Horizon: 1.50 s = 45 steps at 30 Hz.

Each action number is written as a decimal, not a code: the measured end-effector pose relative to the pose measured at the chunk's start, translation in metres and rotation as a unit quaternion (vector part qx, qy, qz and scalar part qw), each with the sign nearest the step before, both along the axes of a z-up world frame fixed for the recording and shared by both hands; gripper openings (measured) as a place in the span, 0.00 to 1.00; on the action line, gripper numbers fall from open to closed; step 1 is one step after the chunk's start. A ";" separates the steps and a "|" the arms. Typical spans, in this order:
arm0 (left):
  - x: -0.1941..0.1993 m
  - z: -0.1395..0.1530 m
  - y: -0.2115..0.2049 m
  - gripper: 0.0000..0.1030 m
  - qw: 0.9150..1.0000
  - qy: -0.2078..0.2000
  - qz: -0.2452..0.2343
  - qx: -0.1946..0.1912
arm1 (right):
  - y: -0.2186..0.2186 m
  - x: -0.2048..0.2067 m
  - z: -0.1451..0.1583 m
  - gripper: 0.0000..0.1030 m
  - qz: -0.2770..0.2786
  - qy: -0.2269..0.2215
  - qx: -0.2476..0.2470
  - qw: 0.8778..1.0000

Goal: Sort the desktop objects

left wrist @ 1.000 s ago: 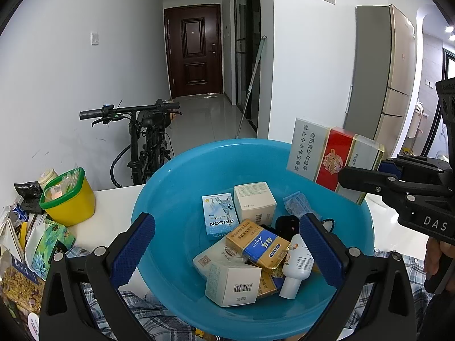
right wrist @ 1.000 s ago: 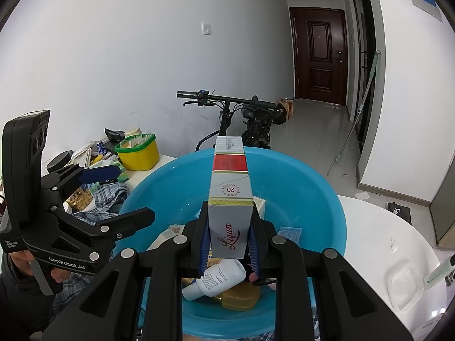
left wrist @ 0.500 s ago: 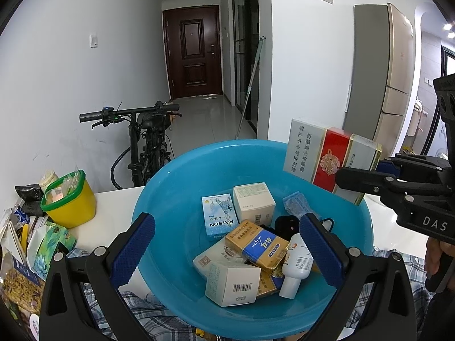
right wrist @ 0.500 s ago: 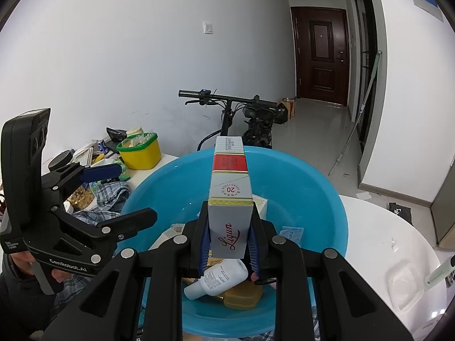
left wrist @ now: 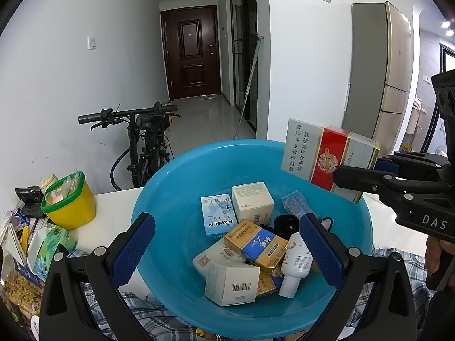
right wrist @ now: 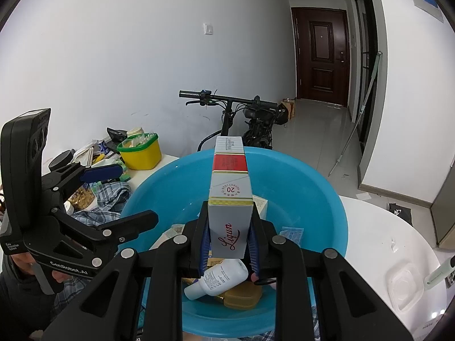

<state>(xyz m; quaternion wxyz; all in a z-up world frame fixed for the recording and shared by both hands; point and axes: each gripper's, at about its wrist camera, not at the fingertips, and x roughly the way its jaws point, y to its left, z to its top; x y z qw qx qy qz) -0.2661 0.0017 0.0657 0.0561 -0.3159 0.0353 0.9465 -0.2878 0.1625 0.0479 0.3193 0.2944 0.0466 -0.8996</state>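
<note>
A blue plastic basin (left wrist: 176, 199) holds several small boxes and a white bottle (left wrist: 294, 264). My right gripper (right wrist: 229, 244) is shut on a long white-and-red cigarette carton (right wrist: 229, 199) and holds it level above the basin (right wrist: 312, 199). The carton also shows in the left wrist view (left wrist: 327, 156), over the basin's far right rim. My left gripper (left wrist: 226, 250) is open and empty, with its blue pads on either side of the basin's near part.
A yellow tub with a green rim (left wrist: 68, 201) stands on the white table to the left, by snack packets (left wrist: 51, 244) and a plaid cloth (right wrist: 108, 196). A bicycle (left wrist: 145, 142) leans behind the table. A clear lid (right wrist: 403, 281) lies at the right.
The carton has stayed shut in my right gripper above the basin and has barely shifted. My left gripper has stayed open over the basin.
</note>
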 end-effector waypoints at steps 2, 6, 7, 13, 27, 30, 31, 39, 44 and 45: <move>0.000 0.000 -0.001 1.00 1.000 0.000 0.001 0.000 | 0.001 0.000 0.000 0.21 -0.001 0.000 0.000 1.000; 0.000 -0.001 -0.001 1.00 1.000 -0.001 0.003 -0.004 | 0.003 0.000 0.001 0.21 -0.001 0.002 -0.002 1.000; 0.000 -0.001 -0.001 1.00 1.000 -0.001 0.003 -0.005 | 0.003 0.000 0.001 0.21 -0.002 0.002 -0.002 1.000; 0.000 -0.002 0.000 1.00 1.000 -0.001 0.003 -0.006 | 0.003 0.000 0.001 0.21 -0.003 0.002 -0.003 1.000; 0.000 -0.001 0.001 1.00 1.000 0.002 0.002 -0.009 | 0.006 0.001 0.004 0.21 -0.012 0.010 -0.009 1.000; 0.000 0.000 0.002 1.00 1.000 0.002 0.003 -0.007 | 0.005 0.001 0.005 0.41 -0.015 0.009 -0.006 1.000; 0.000 0.000 0.001 1.00 1.000 0.001 0.004 -0.004 | 0.004 0.000 0.005 0.86 -0.021 0.010 -0.003 1.000; 0.000 0.000 -0.001 1.00 1.000 -0.005 0.007 0.000 | 0.002 0.001 0.006 1.00 -0.037 0.025 0.009 0.999; 0.000 -0.001 0.001 1.00 1.000 -0.006 0.008 -0.006 | 0.001 0.002 0.006 1.00 -0.037 0.025 0.013 0.999; 0.000 -0.001 0.001 1.00 1.000 -0.005 0.009 -0.007 | 0.002 0.003 0.006 1.00 -0.036 0.025 0.013 0.999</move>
